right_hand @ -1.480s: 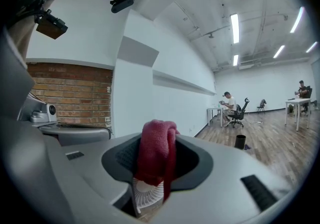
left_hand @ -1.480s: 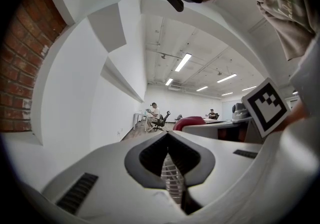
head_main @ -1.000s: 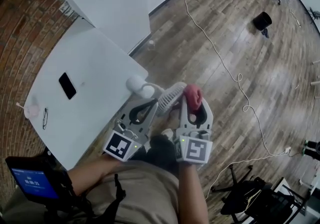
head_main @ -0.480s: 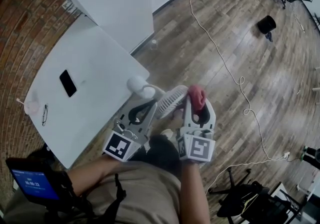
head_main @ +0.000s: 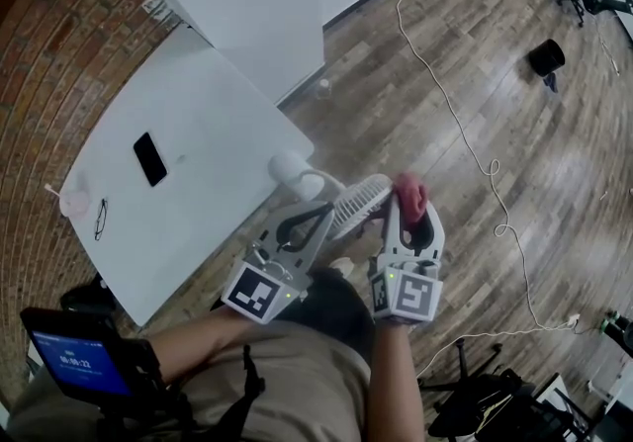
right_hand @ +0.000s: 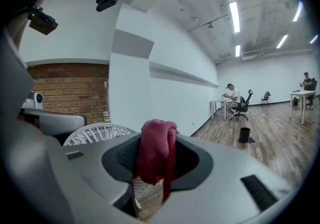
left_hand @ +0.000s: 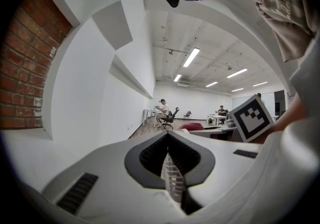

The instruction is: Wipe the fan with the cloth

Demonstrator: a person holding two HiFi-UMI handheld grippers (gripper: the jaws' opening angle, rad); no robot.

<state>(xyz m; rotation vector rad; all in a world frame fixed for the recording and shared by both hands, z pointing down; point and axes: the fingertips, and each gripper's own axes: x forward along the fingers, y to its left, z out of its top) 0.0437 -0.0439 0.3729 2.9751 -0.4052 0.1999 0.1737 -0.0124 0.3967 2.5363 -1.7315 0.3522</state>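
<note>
A small white fan [head_main: 361,205] is held up over the wooden floor in the head view, its round grille tilted and its white base [head_main: 293,173] toward the table. My left gripper [head_main: 331,215] is shut on the grille's edge; the left gripper view shows a ribbed white strip of the fan [left_hand: 173,180] pinched between the jaws of the left gripper [left_hand: 168,144]. My right gripper [head_main: 410,211] is shut on a red cloth [head_main: 411,195], which lies against the grille's right rim. In the right gripper view the cloth [right_hand: 156,150] hangs from the right gripper [right_hand: 157,144], the fan's grille [right_hand: 95,133] just to its left.
A white table [head_main: 213,109] stands at the left with a black phone [head_main: 150,158], glasses [head_main: 101,218] and a pink object [head_main: 74,203]. A white cable [head_main: 465,133] runs across the floor. A black bin [head_main: 546,56] stands far right, an office chair [head_main: 485,400] at bottom right.
The head view has shifted, so everything sits a little further right. The right gripper with the cloth has sunk slightly beside the fan. Both grips are unchanged.
</note>
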